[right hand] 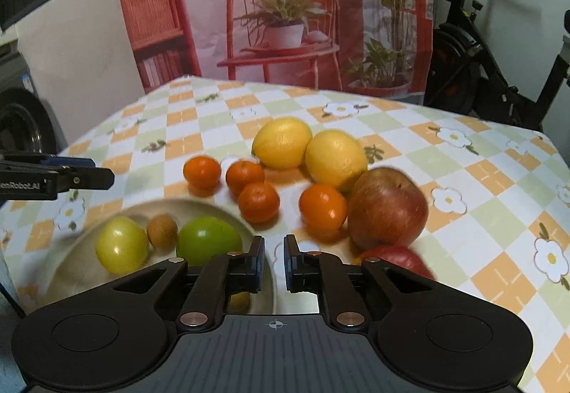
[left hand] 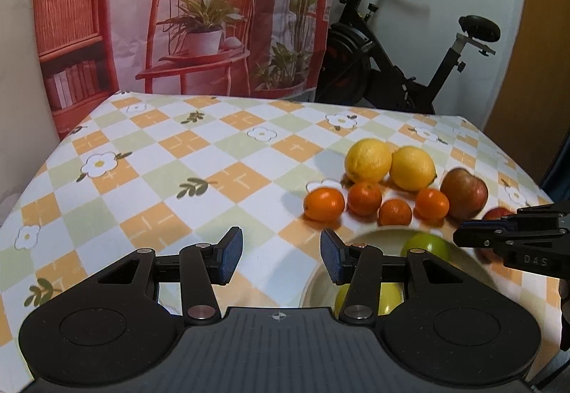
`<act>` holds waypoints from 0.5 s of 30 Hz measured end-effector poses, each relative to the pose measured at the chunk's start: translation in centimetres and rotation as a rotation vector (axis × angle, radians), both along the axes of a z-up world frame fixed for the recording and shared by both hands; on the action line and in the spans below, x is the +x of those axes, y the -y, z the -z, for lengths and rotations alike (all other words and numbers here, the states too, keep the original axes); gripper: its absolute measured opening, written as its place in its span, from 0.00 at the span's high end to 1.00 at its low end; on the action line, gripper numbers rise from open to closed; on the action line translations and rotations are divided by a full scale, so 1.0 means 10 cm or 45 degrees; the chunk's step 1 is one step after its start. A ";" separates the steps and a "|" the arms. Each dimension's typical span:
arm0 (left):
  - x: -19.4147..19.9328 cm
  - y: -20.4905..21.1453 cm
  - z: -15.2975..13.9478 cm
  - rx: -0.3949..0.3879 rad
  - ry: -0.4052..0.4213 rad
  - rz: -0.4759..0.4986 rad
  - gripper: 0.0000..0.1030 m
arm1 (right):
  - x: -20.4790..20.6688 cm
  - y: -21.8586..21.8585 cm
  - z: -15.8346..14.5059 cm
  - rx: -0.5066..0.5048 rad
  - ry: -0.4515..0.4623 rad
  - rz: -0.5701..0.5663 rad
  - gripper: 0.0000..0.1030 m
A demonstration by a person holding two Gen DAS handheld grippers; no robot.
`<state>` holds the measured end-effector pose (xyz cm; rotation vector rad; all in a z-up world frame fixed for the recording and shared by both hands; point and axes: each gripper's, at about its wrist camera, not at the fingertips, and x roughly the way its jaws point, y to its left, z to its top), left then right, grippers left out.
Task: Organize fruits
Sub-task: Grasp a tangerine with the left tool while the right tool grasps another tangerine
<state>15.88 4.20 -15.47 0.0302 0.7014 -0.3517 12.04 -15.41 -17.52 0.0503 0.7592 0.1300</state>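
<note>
A cream bowl (right hand: 213,209) holds a yellow-green fruit (right hand: 121,245), a green apple (right hand: 208,239) and a small brown fruit (right hand: 162,230). Behind it on the checked cloth lie two lemons (right hand: 281,143) (right hand: 335,159), several tangerines (right hand: 258,202) and a red apple (right hand: 387,207); a second red apple (right hand: 397,259) sits just right of my right fingers. My right gripper (right hand: 274,263) hovers empty at the bowl's right rim, jaws a narrow gap apart. My left gripper (left hand: 281,259) is open and empty, left of the bowl (left hand: 363,238). The right gripper also shows in the left wrist view (left hand: 463,232).
The table's far edge (right hand: 320,90) meets a printed backdrop. An exercise bike (left hand: 409,65) stands behind the table at the right. Bare cloth (left hand: 160,179) spreads to the left of the fruit.
</note>
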 end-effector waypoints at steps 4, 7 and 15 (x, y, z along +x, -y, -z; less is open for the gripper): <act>0.10 0.04 -0.07 -0.015 0.017 0.005 0.50 | 0.09 0.05 -0.05 0.012 0.007 0.000 0.88; 0.16 0.07 -0.10 -0.024 0.029 0.015 0.50 | 0.19 0.07 -0.05 0.022 -0.002 -0.006 0.87; 0.37 0.09 -0.10 -0.051 0.021 0.023 0.50 | 0.51 -0.02 -0.03 0.008 -0.039 -0.072 0.81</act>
